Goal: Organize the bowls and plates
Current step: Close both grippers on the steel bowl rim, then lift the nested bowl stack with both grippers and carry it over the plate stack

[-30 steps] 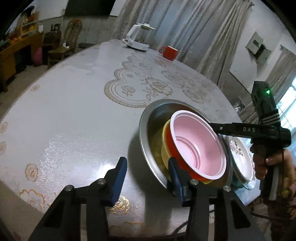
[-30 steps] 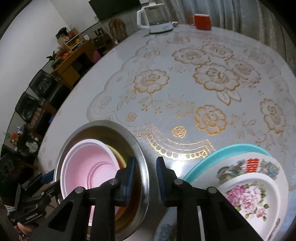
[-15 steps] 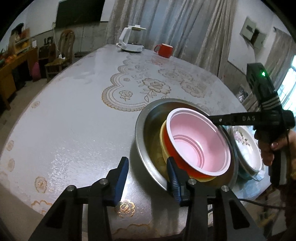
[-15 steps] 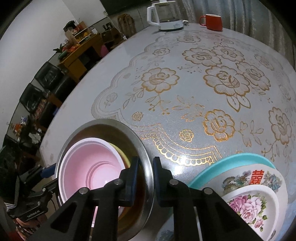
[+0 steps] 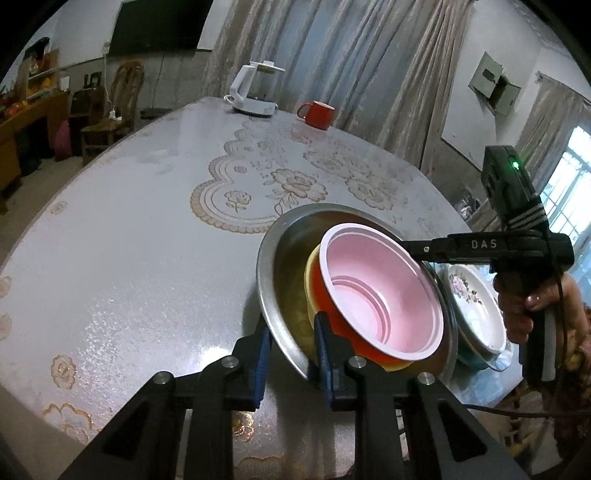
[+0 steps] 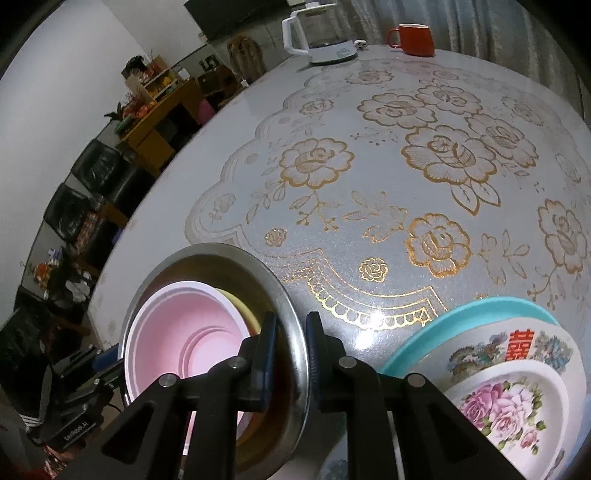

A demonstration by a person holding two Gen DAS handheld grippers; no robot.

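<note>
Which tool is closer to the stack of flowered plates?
Right. The right tool grips the steel bowl beside the flowered plates; the left tool straddles its opposite rim.

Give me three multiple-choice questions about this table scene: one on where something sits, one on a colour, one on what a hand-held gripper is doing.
1. Where is the pink bowl?
A. nested inside the steel basin
B. beside the kettle
C. on the flowered plates

2. What colour is the mug at the far side of the table?
A. blue
B. white
C. red

3. How does the right hand-held gripper stand to the steel basin?
A. hovering apart from it
B. its fingers straddle the rim
C. gripping the kettle

Answers:
1 A, the pink bowl sits on a yellow bowl within the basin.
2 C, it is plainly red, next to the white kettle.
3 B, one finger is inside the rim and one outside.
</note>
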